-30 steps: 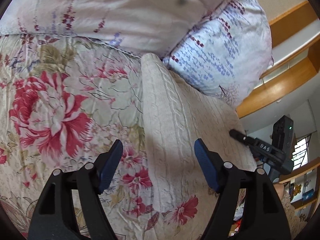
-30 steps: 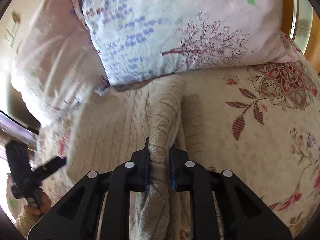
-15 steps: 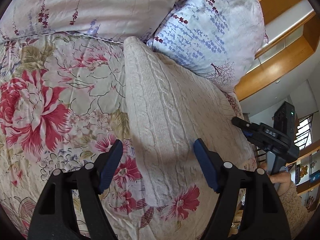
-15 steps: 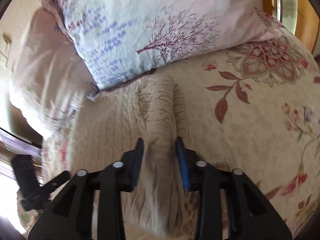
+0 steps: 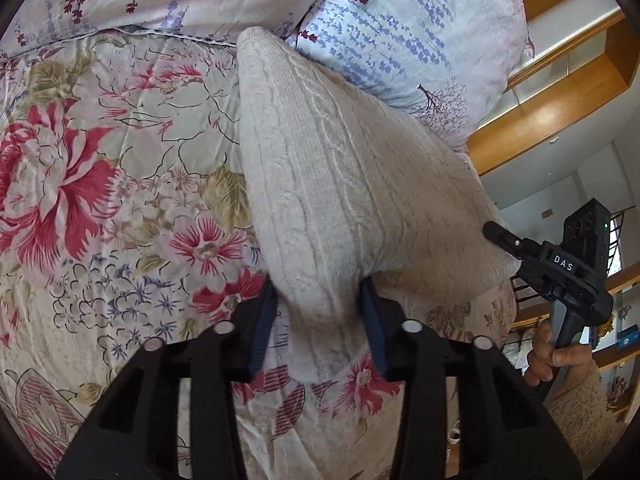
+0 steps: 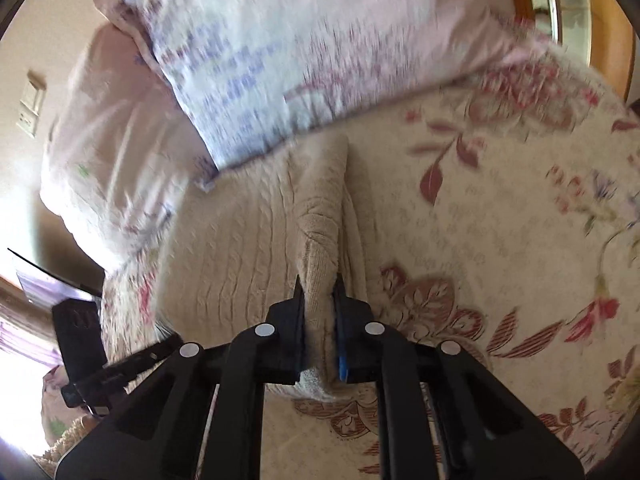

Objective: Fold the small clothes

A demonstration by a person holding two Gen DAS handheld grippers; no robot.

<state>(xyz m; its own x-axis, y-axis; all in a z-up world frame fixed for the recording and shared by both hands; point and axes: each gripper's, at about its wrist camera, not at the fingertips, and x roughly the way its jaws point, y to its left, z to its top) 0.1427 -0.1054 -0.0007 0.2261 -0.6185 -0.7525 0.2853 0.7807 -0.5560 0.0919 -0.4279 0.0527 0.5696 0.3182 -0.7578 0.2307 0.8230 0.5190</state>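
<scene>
A cream cable-knit garment (image 5: 340, 184) lies on the floral bedspread (image 5: 100, 168) with its far end against the pillows. My left gripper (image 5: 318, 308) is shut on the garment's near left corner, which bunches between the blue pads. In the right wrist view the garment (image 6: 236, 248) spreads to the left, and my right gripper (image 6: 320, 308) is shut on a raised fold of its near right edge. The right gripper also shows in the left wrist view (image 5: 496, 234) at the garment's right corner. The left gripper shows in the right wrist view (image 6: 156, 350) at the lower left.
Two floral pillows (image 5: 404, 28) lie at the head of the bed, behind the garment. A wooden headboard (image 5: 560, 92) stands at the right. The bed's right edge drops off near the hand (image 5: 548, 356). The bedspread (image 6: 500, 240) spreads to the right of the garment.
My left gripper was open around the garment's corner and has shut on it. My right gripper loosened half a second ago and has shut again on the fold. The right view is blurred with motion.
</scene>
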